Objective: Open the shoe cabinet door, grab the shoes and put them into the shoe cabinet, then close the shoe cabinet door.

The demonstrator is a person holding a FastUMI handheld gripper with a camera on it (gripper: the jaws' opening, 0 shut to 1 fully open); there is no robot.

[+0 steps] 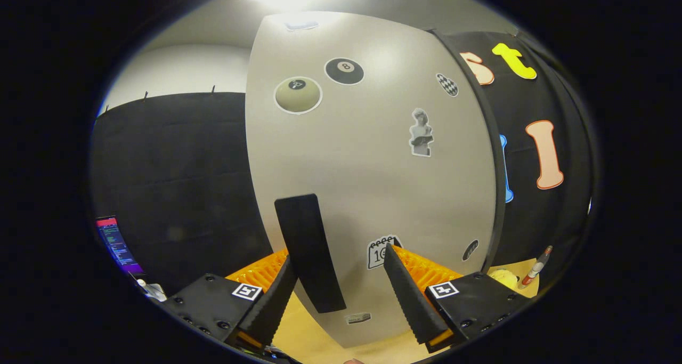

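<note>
Between open tool (341, 263): door handle (309, 252).

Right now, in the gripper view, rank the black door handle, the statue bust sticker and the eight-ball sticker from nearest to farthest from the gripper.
The gripper is open.
1. Black handle: between the fingers, close to the left one.
2. Statue bust sticker: beyond the fingers, mid-door, right side.
3. Eight-ball sticker: high on the cabinet door, farthest.

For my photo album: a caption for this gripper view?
Open tongs straddle the black handle on the closed, stickered cabinet door.
</note>
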